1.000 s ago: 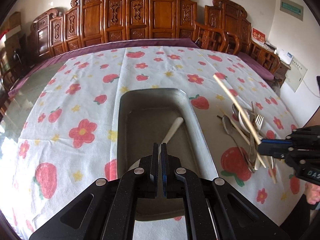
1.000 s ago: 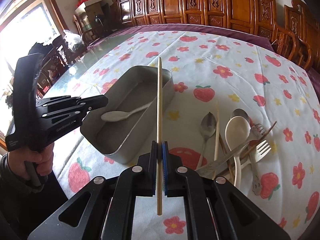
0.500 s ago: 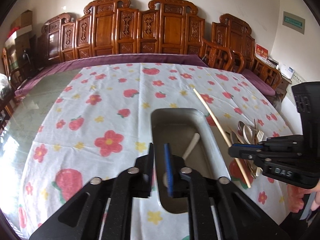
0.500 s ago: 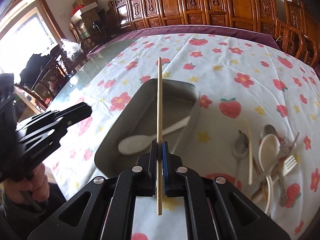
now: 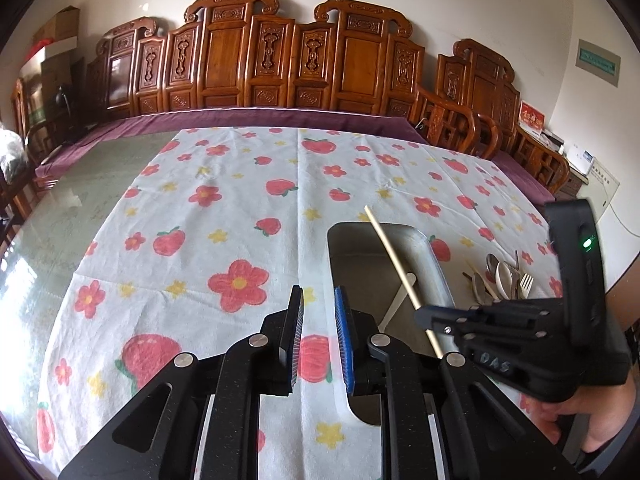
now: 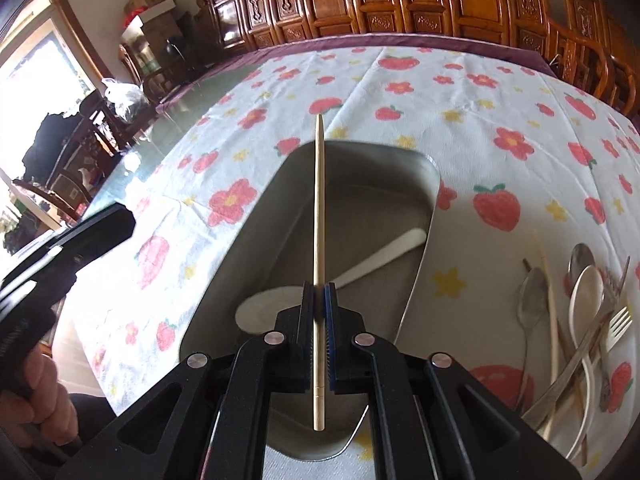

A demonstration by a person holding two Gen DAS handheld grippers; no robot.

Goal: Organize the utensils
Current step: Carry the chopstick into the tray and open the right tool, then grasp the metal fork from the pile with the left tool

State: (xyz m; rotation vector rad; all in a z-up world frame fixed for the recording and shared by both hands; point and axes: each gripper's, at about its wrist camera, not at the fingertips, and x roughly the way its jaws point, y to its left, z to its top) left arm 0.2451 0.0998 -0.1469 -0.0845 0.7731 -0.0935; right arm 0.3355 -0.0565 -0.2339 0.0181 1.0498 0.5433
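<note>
My right gripper is shut on a wooden chopstick and holds it over the metal tray, pointing along the tray's length. A white spoon lies inside the tray. My left gripper is open and empty, above the tablecloth just left of the tray. In the left wrist view the right gripper holds the chopstick slanting above the tray. A pile of utensils with spoons, a fork and a chopstick lies right of the tray.
The table has a white cloth with strawberries and flowers, with bare glass at the left. Carved wooden chairs line the far side. The pile of utensils shows right of the tray in the left wrist view.
My left gripper has opened and drawn back to the left off the tray. My right gripper has carried the chopstick from the pile side to over the tray.
</note>
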